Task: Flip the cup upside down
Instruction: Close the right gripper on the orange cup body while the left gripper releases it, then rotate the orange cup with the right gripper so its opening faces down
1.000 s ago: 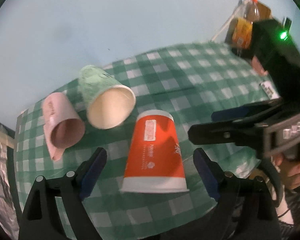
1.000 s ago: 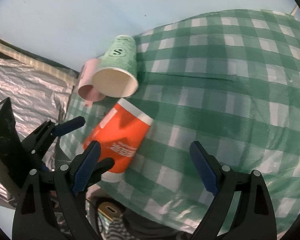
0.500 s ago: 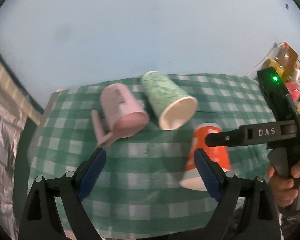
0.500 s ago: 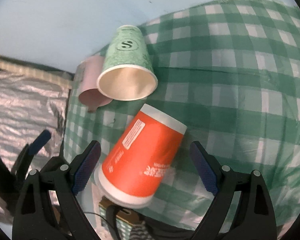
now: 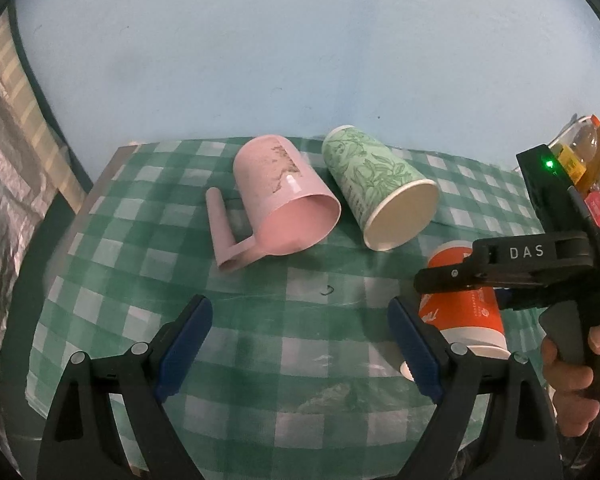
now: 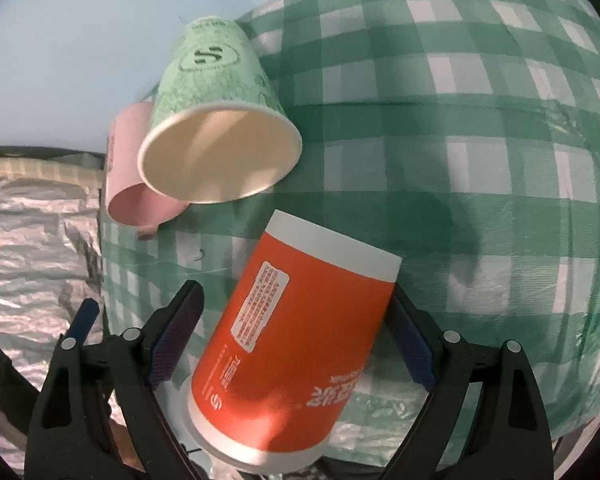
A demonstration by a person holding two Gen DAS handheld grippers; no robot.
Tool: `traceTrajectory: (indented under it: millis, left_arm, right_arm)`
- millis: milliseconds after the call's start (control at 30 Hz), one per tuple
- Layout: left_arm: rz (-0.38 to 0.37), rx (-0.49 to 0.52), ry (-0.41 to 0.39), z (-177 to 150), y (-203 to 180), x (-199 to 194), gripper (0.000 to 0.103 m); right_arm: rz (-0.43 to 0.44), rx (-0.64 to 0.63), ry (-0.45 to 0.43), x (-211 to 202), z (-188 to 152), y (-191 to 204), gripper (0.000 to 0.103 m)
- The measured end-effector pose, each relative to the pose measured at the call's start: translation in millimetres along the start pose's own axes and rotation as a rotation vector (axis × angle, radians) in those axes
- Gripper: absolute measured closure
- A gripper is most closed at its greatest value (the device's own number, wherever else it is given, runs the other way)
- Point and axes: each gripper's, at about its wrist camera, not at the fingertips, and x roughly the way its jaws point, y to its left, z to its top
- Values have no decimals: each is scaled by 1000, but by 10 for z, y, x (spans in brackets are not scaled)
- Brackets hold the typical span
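Between the blue-padded fingers of the right gripper an orange paper cup is framed, its white rim towards the camera and its base pointing away; the right pad lies against the cup wall, while a gap is seen between the left pad and the cup, so whether the cup is actually clamped cannot be told. From the left wrist view the same orange cup is seen standing rim-down near the right edge of the green checked tablecloth, partly covered by the right gripper's black finger marked DAS. The left gripper is held with its fingers wide apart and nothing between them, above the near part of the cloth. Farther back, near the far edge of the cloth by the pale blue wall, a green patterned paper cup is lying on its side with its mouth open towards the cameras, and just beside it, to its left, a pink handled cup is lying on its side as well. Crinkled silver foil is visible beyond the cloth's left edge.
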Motion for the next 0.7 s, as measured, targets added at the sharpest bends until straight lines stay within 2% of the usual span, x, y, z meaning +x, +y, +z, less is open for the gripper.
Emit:
traceTrajectory:
  millis: [33, 100, 233, 367, 500, 700]
  left_arm:
    - [1, -1, -4, -5, 1, 4, 12]
    - [-4, -5, -7, -5, 6, 12, 12]
    - [-19, -9, -9, -3, -15, 26, 12]
    - [-23, -11, -7, -10, -25, 26, 12]
    - [-29, -19, -28, -29, -31, -40, 12]
    - [-42, -15, -70, -110, -120, -180, 12]
  right_arm:
    - [-7, 1, -2, 2, -2, 4, 14]
    - [-15, 20, -14, 3, 1, 6, 25]
    - [-4, 12, -21, 0, 3, -15, 31]
    - [28, -12, -37, -32, -24, -50, 31]
    - [36, -75, -92, -158, -120, -29, 32]
    - [34, -245, -232, -521, -429, 125, 33]
